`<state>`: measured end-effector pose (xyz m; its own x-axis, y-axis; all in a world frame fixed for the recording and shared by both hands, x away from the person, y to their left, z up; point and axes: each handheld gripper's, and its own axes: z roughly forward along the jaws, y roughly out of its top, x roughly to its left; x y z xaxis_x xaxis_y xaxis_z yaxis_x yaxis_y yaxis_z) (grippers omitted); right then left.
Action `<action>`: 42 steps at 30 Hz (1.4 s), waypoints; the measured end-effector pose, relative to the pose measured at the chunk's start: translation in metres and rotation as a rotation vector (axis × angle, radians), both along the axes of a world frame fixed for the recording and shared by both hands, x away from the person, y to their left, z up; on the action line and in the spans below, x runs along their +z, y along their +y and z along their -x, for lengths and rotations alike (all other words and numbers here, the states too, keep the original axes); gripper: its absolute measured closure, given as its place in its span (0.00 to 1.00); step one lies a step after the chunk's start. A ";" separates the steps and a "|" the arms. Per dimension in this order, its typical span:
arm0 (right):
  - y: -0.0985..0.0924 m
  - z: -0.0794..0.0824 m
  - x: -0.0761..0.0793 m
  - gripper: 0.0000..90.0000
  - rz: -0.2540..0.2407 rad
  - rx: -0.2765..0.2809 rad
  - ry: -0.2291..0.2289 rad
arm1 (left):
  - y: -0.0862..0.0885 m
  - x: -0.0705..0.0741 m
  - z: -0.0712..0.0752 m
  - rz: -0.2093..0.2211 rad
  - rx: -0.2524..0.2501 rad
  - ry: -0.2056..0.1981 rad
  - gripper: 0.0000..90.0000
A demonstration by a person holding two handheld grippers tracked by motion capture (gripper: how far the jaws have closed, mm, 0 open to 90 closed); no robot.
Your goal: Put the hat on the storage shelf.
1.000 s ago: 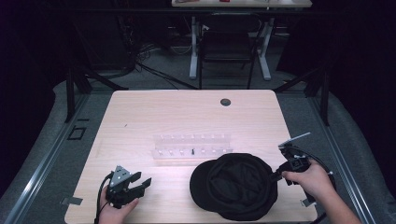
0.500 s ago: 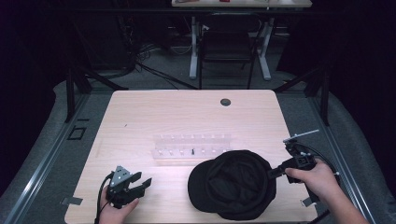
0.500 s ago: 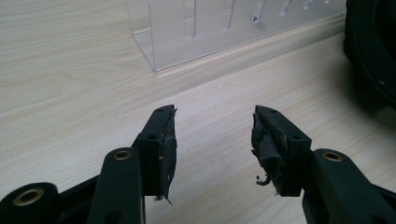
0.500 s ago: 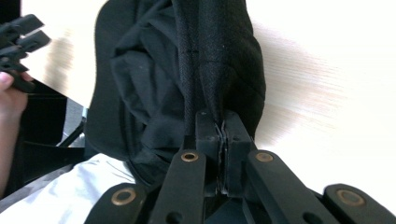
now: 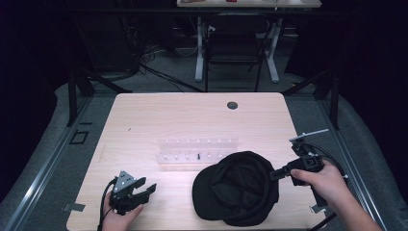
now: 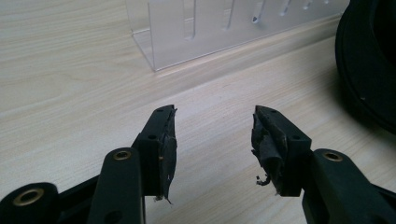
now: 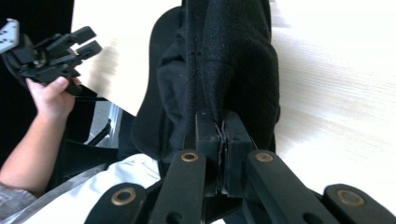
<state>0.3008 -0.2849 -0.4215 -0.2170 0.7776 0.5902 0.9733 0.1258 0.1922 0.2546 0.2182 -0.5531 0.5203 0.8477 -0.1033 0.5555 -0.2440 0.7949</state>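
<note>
Right hand-held gripper point(image 5: 273, 175) clamped on cap point(image 5: 235, 195) edge, lifting for repositioning; left hand-held gripper point(image 5: 150, 189) wide, idle on desk point(image 5: 192, 120).

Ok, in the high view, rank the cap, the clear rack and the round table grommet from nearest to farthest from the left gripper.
1. Cap, on the table to the left gripper's right.
2. Clear rack, mid-table, beyond the gripper and rightward.
3. Grommet, near the far edge.
</note>
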 end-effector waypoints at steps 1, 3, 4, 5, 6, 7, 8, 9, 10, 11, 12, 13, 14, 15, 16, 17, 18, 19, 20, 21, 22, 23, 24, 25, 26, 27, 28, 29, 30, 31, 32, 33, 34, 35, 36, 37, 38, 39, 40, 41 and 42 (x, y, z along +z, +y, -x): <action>0.001 0.001 0.001 0.98 -0.002 -0.007 -0.004 | 0.000 0.000 0.000 0.000 -0.001 -0.001 0.55; 0.004 0.001 0.003 0.98 -0.023 -0.014 -0.016 | 0.000 0.000 0.000 -0.001 0.000 -0.001 0.55; 0.005 0.001 0.006 0.98 -0.028 -0.009 -0.017 | 0.000 0.000 0.000 0.000 0.001 -0.001 0.55; 0.006 0.001 0.007 0.98 -0.035 -0.010 -0.019 | 0.000 0.000 0.000 0.001 0.001 -0.002 0.55; 0.006 0.001 0.009 0.98 -0.041 0.000 -0.021 | 0.000 -0.001 0.000 0.001 0.001 -0.001 0.55; 0.006 0.001 0.011 0.98 -0.045 0.006 -0.023 | 0.000 -0.001 0.000 0.001 0.001 0.000 0.55; 0.007 0.001 0.013 0.98 -0.055 0.005 -0.026 | 0.000 -0.001 0.000 0.002 0.001 0.000 0.55; 0.008 0.001 0.015 0.98 -0.059 0.004 -0.026 | 0.000 0.000 0.000 0.002 0.001 -0.001 0.55; 0.010 0.002 0.017 0.98 -0.068 -0.003 -0.036 | 0.000 0.000 0.000 0.002 0.001 -0.001 0.55; 0.012 0.002 0.019 0.98 -0.069 -0.002 -0.042 | 0.000 0.000 0.000 0.002 0.001 -0.001 0.55; 0.014 0.002 0.021 0.98 -0.071 0.005 -0.042 | 0.000 0.000 0.000 0.002 0.001 0.000 0.55; 0.015 0.002 0.022 0.98 -0.067 0.004 -0.045 | 0.000 0.000 0.000 0.002 0.001 0.000 0.55; 0.016 0.002 0.023 0.98 -0.065 0.009 -0.043 | 0.000 -0.001 0.000 0.002 0.001 0.000 0.55; 0.016 0.002 0.023 0.98 -0.065 0.009 -0.043 | 0.000 -0.001 0.000 0.002 0.001 0.000 0.55; 0.020 0.001 0.026 0.98 -0.062 0.007 -0.038 | 0.000 -0.001 0.000 0.003 0.002 0.000 0.55; 0.021 0.001 0.026 0.98 -0.065 0.014 -0.034 | 0.000 -0.001 0.000 0.003 0.002 0.000 0.55; 0.022 0.000 0.028 0.98 -0.070 0.024 -0.025 | 0.000 -0.001 0.000 0.001 0.005 -0.002 0.55; 0.022 0.000 0.028 0.98 -0.070 0.024 -0.025 | 0.000 -0.001 0.000 0.001 0.005 -0.002 0.55; 0.024 0.000 0.029 0.98 -0.080 0.020 -0.025 | 0.000 -0.001 0.000 0.002 0.005 -0.001 0.55; 0.024 -0.001 0.030 0.98 -0.081 0.026 -0.024 | 0.000 -0.001 0.000 0.002 0.004 -0.002 0.55; 0.025 -0.001 0.030 0.98 -0.096 0.014 -0.022 | 0.000 -0.001 0.000 0.002 0.003 -0.002 0.55; 0.026 -0.001 0.031 0.98 -0.106 0.012 -0.018 | 0.000 -0.001 0.000 0.002 0.004 -0.002 0.55; 0.026 -0.002 0.032 0.98 -0.112 0.016 -0.015 | 0.000 -0.001 0.000 0.003 0.003 -0.001 0.55; 0.027 -0.002 0.032 0.98 -0.122 0.012 -0.016 | 0.000 -0.001 0.000 0.003 0.003 -0.001 0.55; 0.028 -0.001 0.034 0.98 -0.130 0.010 -0.016 | -0.001 -0.001 0.000 0.005 0.003 0.000 0.55; 0.029 -0.002 0.035 0.98 -0.130 0.022 -0.016 | -0.001 -0.001 0.000 0.005 0.004 -0.001 0.55; 0.030 -0.001 0.036 0.98 -0.137 0.015 -0.017 | -0.001 -0.001 0.000 0.005 0.004 -0.001 0.55; 0.031 -0.001 0.037 0.98 -0.143 0.017 -0.019 | -0.001 -0.001 0.000 0.005 0.003 -0.001 0.55; 0.031 -0.001 0.038 0.98 -0.146 0.024 -0.021 | -0.001 -0.001 0.000 0.005 0.003 -0.002 0.55; 0.033 0.000 0.040 0.98 -0.153 0.024 -0.024 | -0.001 -0.001 0.000 0.005 0.003 -0.002 0.55; 0.034 0.000 0.042 0.98 -0.160 0.024 -0.027 | -0.001 -0.001 0.000 0.004 0.003 -0.002 0.55; 0.035 0.000 0.043 0.98 -0.165 0.029 -0.030 | -0.001 -0.001 0.000 0.005 0.003 -0.001 0.55; 0.035 0.000 0.044 0.98 -0.169 0.033 -0.034 | -0.001 -0.001 0.000 0.005 0.003 -0.001 0.55; 0.037 0.000 0.046 0.98 -0.174 0.029 -0.037 | -0.001 -0.001 0.000 0.004 0.003 -0.001 0.55; 0.037 0.000 0.047 0.98 -0.179 0.030 -0.041 | -0.001 -0.001 0.000 0.005 0.003 -0.001 0.55; 0.038 0.000 0.048 0.98 -0.184 0.030 -0.045 | -0.001 -0.001 0.000 0.003 0.003 -0.002 0.55; 0.039 0.001 0.051 0.98 -0.193 0.028 -0.049 | -0.001 -0.001 0.000 0.005 0.004 0.000 0.55; 0.039 0.001 0.053 0.98 -0.197 0.033 -0.051 | -0.001 -0.001 0.000 0.003 0.002 0.000 0.55; 0.039 0.001 0.055 0.98 -0.202 0.039 -0.056 | -0.001 -0.001 0.000 0.004 0.003 0.000 0.55; 0.039 0.001 0.057 0.98 -0.207 0.040 -0.061 | -0.001 -0.001 0.000 0.007 0.004 -0.002 0.55; 0.040 0.001 0.059 0.98 -0.212 0.038 -0.067 | -0.001 -0.001 0.000 0.008 0.006 -0.002 0.55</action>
